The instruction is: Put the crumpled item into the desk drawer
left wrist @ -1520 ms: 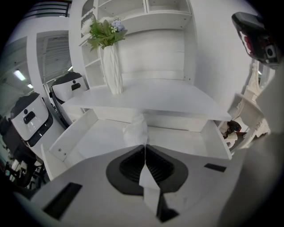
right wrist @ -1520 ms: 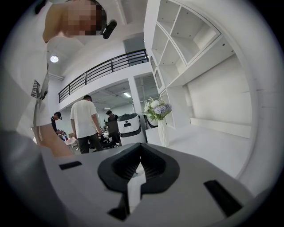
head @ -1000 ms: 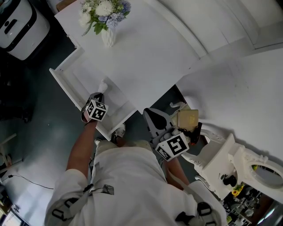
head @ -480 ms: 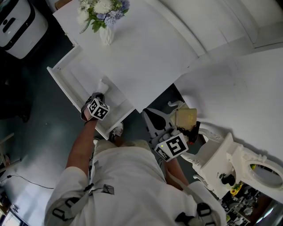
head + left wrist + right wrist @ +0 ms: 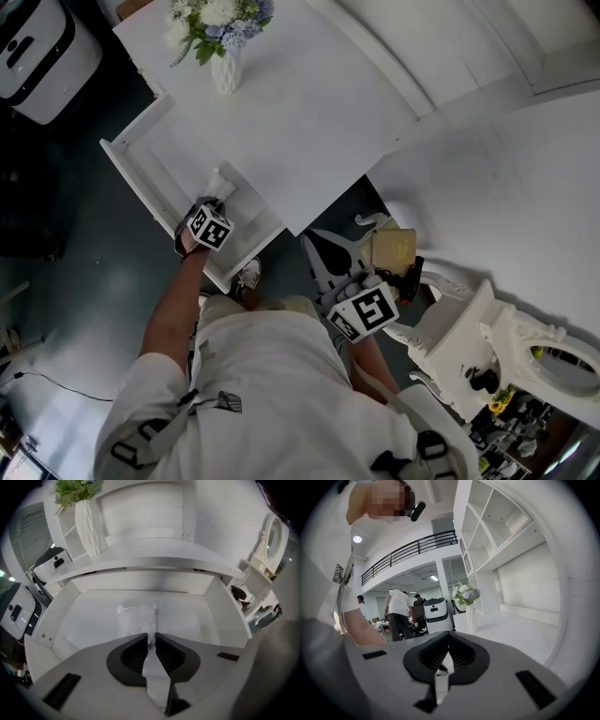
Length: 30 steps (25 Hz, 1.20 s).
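- Since the earlier frame the left gripper point(image 5: 217, 195) has edged lower and a bit further into the open drawer point(image 5: 141, 187). The right gripper point(image 5: 448, 637) hasn't budged, and the drawer sits the same way under the desk point(image 5: 309, 112).
- Left jaws are almost together, pinching one edge of the crumpled item point(image 5: 136, 619) at the very tips. They have just eased a hair apart, but the white wad is still caught between the pads.
- The crumpled item is inside the drawer. Most of it looks to lie on the drawer floor just ahead of the jaws, roughly mid-drawer and apart from the side walls.
- Right jaws are pressed together with nothing between them. That gripper is parked by our body, well apart from the drawer.
- We judge this as the release step, with placement all but done.
- Next we need to spread the left jaws properly so the wad drops free, then lift straight up and out.
- Watch-out: the thin crinkly stuff may cling to a pad and ride back out, so we check that it stays down before pulling clear.
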Each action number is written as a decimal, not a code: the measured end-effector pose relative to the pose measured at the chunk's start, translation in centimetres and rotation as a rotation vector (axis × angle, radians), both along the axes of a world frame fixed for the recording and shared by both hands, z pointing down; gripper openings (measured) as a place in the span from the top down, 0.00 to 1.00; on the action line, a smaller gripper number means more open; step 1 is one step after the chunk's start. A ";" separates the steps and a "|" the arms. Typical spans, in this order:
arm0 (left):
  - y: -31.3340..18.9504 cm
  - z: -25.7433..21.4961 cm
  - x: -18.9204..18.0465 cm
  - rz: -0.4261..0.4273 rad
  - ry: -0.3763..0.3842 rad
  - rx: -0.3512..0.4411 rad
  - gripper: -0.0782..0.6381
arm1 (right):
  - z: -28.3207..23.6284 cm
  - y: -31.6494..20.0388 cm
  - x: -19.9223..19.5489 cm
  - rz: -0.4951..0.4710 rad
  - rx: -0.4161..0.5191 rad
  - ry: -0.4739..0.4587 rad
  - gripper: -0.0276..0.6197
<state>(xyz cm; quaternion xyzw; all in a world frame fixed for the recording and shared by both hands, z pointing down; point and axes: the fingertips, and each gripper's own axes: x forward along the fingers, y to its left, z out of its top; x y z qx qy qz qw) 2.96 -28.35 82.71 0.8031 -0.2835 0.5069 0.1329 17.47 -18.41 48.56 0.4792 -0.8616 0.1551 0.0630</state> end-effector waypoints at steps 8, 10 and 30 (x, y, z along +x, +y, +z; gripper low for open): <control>0.6 -2.1 -0.1 -0.047 0.084 0.003 0.71 | -0.7 0.9 -1.6 -0.030 0.024 -0.006 0.94; 0.9 -2.9 -0.1 -0.064 0.115 0.002 0.68 | -1.0 1.3 -2.0 -0.038 0.031 -0.009 0.94; 4.6 -14.2 -8.6 -0.310 0.297 0.189 0.60 | -5.4 5.2 -10.3 -0.189 0.134 -0.041 0.94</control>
